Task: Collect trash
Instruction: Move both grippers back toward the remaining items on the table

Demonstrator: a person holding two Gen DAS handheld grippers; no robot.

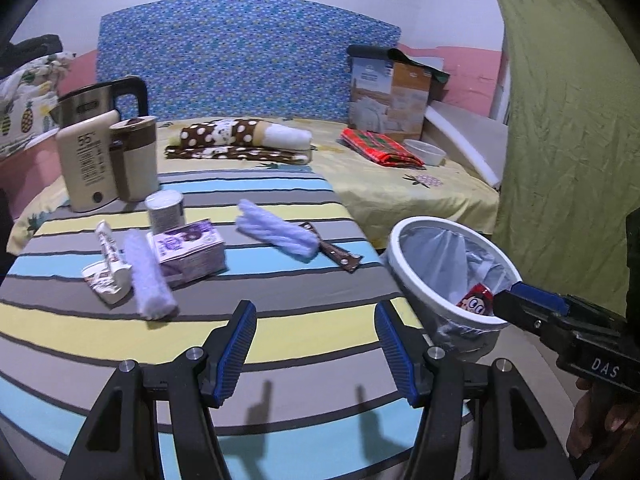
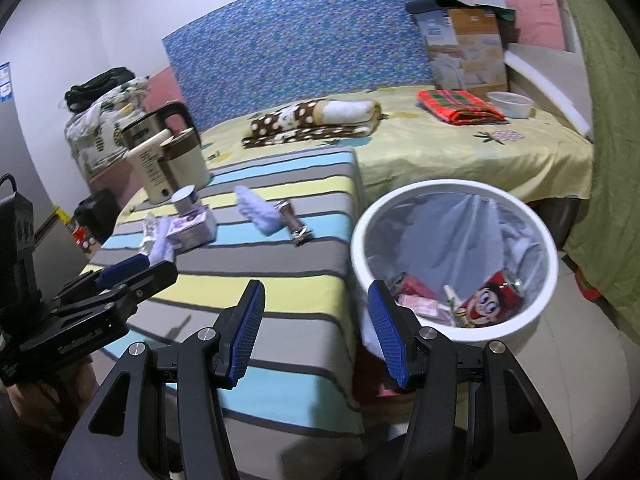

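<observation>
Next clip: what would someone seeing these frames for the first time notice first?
Probably the white trash bin with its clear liner, beside the striped table, with a red cartoon can already lying inside. Next, the litter on the table: a purple carton, a brown wrapper and fluffy lilac rolls. Both grippers, left and right, are open and empty.

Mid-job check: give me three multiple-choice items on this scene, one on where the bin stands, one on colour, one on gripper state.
1. Where is the white bin?
A. on the bed
B. off the striped table's right edge
C. behind the kettle

2. What colour is the cartoon can in the bin?
A. red
B. green
C. yellow

3. How is the left gripper?
A. shut on a wrapper
B. shut, empty
C. open, empty

Answers: 1 B, it stands lower, beside the table; 2 A, red shows around the face; 3 C, fingers spread with only cloth between.
</observation>
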